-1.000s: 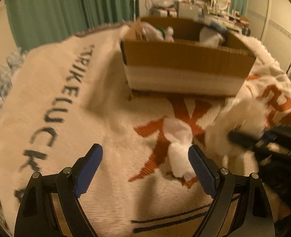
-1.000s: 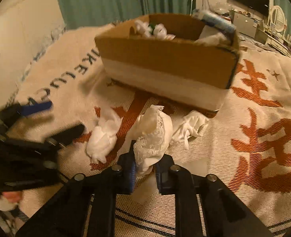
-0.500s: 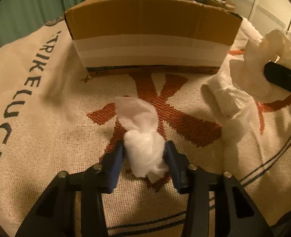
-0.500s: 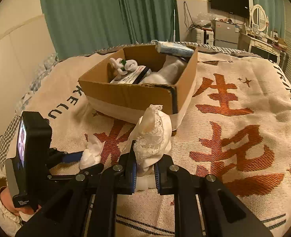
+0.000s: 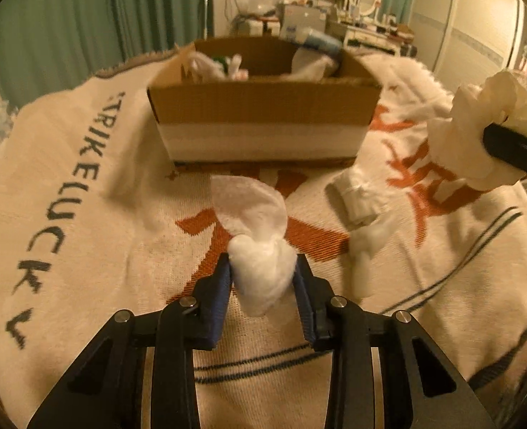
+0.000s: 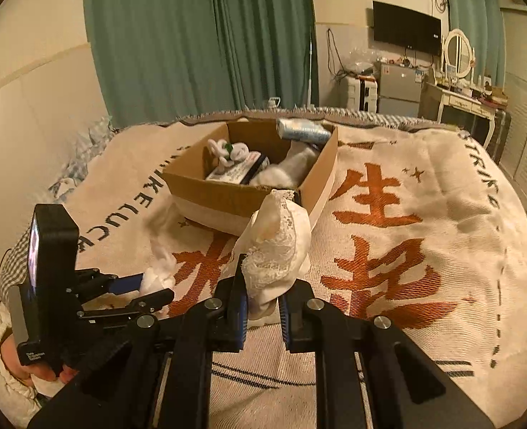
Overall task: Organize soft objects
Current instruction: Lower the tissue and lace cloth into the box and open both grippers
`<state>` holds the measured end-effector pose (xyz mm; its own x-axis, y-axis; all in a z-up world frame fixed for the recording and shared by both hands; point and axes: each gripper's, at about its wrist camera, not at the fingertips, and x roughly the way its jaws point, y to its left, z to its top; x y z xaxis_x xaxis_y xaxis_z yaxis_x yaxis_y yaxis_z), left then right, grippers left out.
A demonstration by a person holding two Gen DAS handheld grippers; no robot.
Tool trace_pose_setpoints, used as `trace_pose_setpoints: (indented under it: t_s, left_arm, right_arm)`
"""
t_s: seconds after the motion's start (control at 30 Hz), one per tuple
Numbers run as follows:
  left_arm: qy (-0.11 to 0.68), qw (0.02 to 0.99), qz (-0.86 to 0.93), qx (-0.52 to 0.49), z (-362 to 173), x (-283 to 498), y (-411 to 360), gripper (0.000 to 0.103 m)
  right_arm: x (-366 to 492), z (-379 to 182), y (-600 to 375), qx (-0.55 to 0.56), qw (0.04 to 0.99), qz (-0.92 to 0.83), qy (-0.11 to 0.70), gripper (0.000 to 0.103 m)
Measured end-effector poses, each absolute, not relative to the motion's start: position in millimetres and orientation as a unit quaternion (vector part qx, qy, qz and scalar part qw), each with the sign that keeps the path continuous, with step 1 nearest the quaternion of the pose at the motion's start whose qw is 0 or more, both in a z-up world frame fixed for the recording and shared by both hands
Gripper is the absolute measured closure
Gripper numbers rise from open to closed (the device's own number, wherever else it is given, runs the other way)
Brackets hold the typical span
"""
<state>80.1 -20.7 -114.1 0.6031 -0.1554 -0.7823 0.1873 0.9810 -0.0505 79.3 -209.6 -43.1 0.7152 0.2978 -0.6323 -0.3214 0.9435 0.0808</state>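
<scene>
My left gripper (image 5: 263,279) is shut on a white sock (image 5: 254,243) and holds it just above the blanket (image 5: 84,243), in front of the cardboard box (image 5: 263,114). My right gripper (image 6: 261,296) is shut on a cream lace-trimmed cloth (image 6: 279,246), raised well above the bed; that cloth shows at the right of the left wrist view (image 5: 477,125). The left gripper (image 6: 152,287) with its sock shows low left in the right wrist view. The open box (image 6: 234,196) holds several soft items. A third white sock (image 5: 363,200) lies on the blanket right of the left gripper.
The bed's blanket (image 6: 424,214) has orange characters and dark lettering. Green curtains (image 6: 199,35) hang behind the bed. A dresser with a mirror (image 6: 458,53), a TV (image 6: 406,32) and clutter stand at the far right. A wall (image 6: 31,82) borders the bed's left side.
The left gripper went from open to shut on the white sock and lifted it slightly. The right gripper rose high with the lace cloth still clamped.
</scene>
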Motion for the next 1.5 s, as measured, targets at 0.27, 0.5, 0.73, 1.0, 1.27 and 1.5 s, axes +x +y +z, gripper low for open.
trace_pose_setpoints:
  t_s: [0.27, 0.5, 0.73, 1.0, 1.27, 1.5]
  left_arm:
    - [0.378, 0.92, -0.101, 0.018, -56.6, 77.4, -15.9, 0.07]
    - [0.319, 0.942, -0.104, 0.024, 1.3, 81.8, -15.7, 0.07]
    - [0.285, 0.953, -0.1, 0.029, 35.4, 117.3, -15.8, 0.07]
    - [0.287, 0.954, -0.086, 0.03, 28.6, 186.1, -13.1, 0.07]
    - [0.338, 0.937, -0.077, 0.034, -30.9, 257.7, -14.3, 0.07]
    - [0.358, 0.929, -0.079, 0.054, -71.2, 279.1, -23.7, 0.07]
  right_arm:
    - [56.5, -2.0, -213.3, -0.02, 0.939, 0.172, 0.298, 0.089]
    - [59.5, 44.8, -211.8, -0.022, 0.947, 0.19, 0.258, 0.089]
    - [96.8, 78.1, -202.6, -0.024, 0.951, 0.202, 0.232, 0.089]
    - [172.7, 74.6, -184.7, -0.031, 0.945, 0.209, 0.248, 0.089]
    - [253.7, 3.2, -171.8, -0.03, 0.923, 0.205, 0.323, 0.089]
    - [282.6, -45.2, -180.1, -0.018, 0.917, 0.201, 0.343, 0.089]
